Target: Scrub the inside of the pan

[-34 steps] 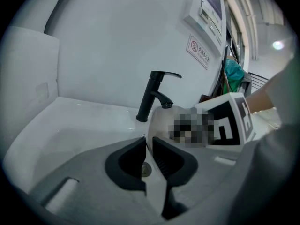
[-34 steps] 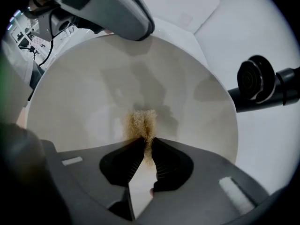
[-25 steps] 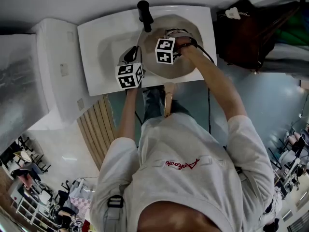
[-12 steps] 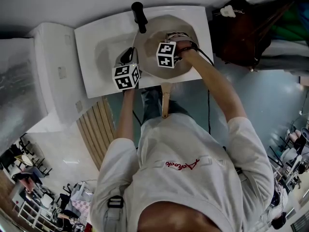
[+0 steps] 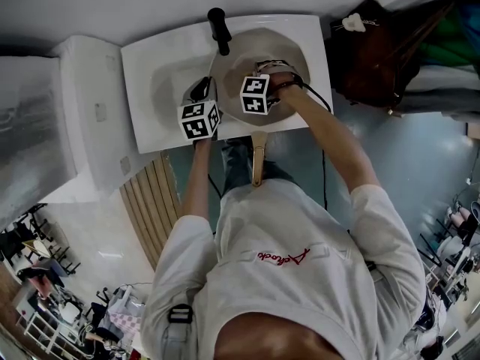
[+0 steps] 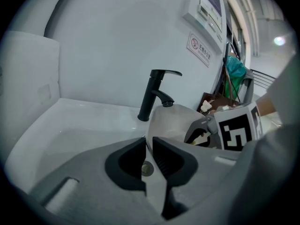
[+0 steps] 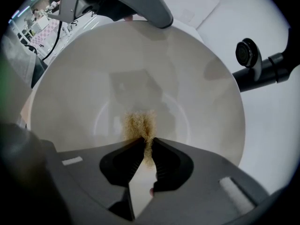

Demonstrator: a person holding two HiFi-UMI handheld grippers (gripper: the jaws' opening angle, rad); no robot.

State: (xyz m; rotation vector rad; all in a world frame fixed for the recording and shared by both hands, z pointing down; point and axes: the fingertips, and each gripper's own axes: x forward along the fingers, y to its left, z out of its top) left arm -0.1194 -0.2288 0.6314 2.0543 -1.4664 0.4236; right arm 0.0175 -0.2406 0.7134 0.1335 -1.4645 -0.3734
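A pale, round pan (image 5: 289, 47) sits in the white sink (image 5: 146, 58), its wooden handle (image 5: 259, 160) pointing toward the person. My left gripper (image 5: 204, 90) is at the pan's left edge; in the left gripper view its jaws (image 6: 149, 146) are shut on the thin rim of the pan (image 6: 171, 121). My right gripper (image 5: 268, 72) points steeply down into the pan. In the right gripper view it (image 7: 149, 146) is shut on a tan fibrous scrubber (image 7: 138, 124), which presses on the floor of the pan (image 7: 93, 78).
A black faucet (image 5: 219, 27) stands at the sink's back edge, just behind the pan; it also shows as a faucet (image 6: 152, 95) in the left gripper view. A white counter (image 5: 82, 111) lies to the left, a dark bag (image 5: 375, 51) to the right.
The right gripper with the scrubber has slid a little across the pan's floor, toward the person. The left gripper has stayed on the rim.
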